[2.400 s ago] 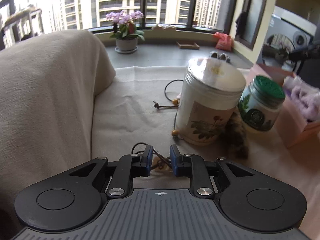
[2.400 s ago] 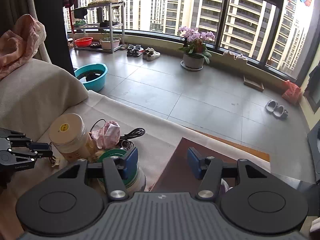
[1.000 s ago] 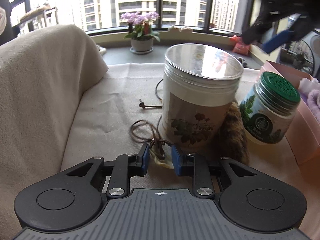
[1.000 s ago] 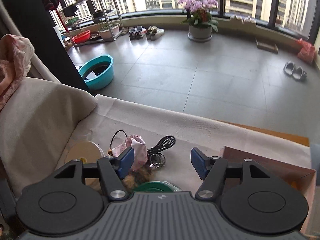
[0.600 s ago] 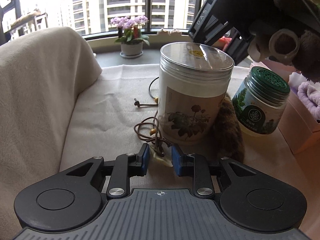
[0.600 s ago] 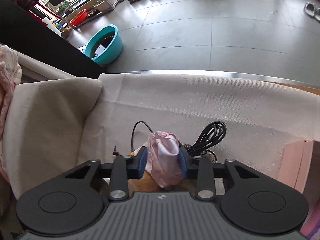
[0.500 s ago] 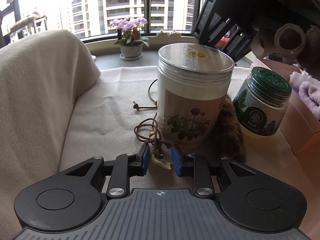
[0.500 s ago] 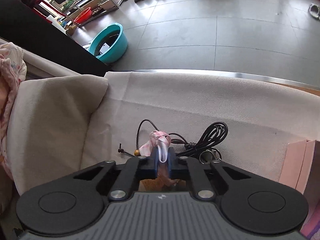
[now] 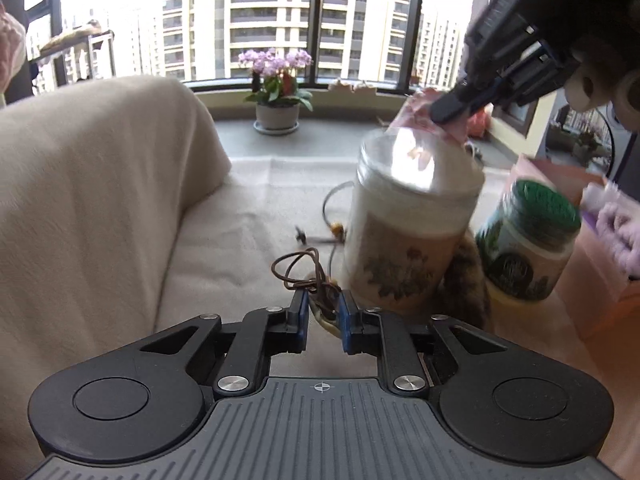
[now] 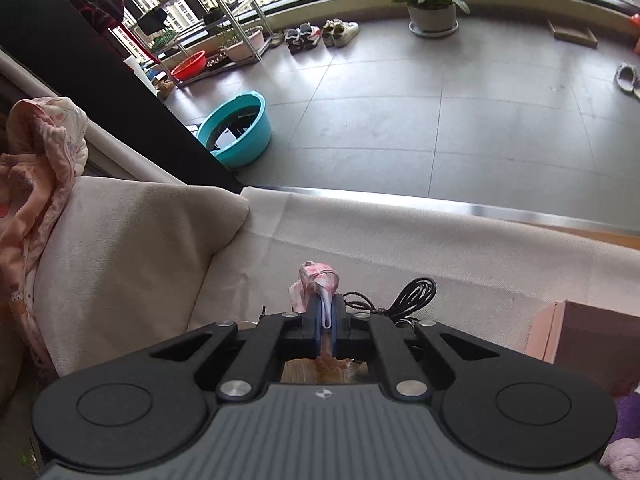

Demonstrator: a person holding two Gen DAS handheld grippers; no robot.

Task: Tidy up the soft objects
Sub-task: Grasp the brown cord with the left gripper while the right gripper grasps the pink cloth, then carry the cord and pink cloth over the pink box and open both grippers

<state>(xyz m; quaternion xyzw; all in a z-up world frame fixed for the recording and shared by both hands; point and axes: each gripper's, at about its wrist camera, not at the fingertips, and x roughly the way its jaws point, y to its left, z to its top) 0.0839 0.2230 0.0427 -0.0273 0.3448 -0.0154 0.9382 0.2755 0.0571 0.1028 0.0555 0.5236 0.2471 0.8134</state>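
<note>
My right gripper (image 10: 326, 320) is shut on a pink patterned cloth (image 10: 318, 280) and holds it lifted above the covered surface. In the left wrist view the right gripper (image 9: 452, 106) and the pink cloth (image 9: 420, 116) hang above the tall white jar (image 9: 408, 236). My left gripper (image 9: 323, 312) is shut on a brown cord with beads and a pale pendant (image 9: 316, 280), low over the cream cover. A furry brown object (image 9: 466, 284) lies between the white jar and the green-lidded jar (image 9: 528, 240). A purple fluffy item (image 9: 618, 228) sits in a pink box (image 9: 600, 280).
A cream cushion (image 9: 100, 200) rises on the left. A black cable coil (image 10: 414, 292) lies on the cover. The pink box also shows in the right wrist view (image 10: 588, 344). A pink garment (image 10: 32, 168) hangs over the sofa back. A teal basin (image 10: 236, 128) stands on the floor.
The right gripper closed on the pink cloth and lifted it up off the cover. The left gripper stays shut on the cord and has shifted slightly; the left view is blurred by motion.
</note>
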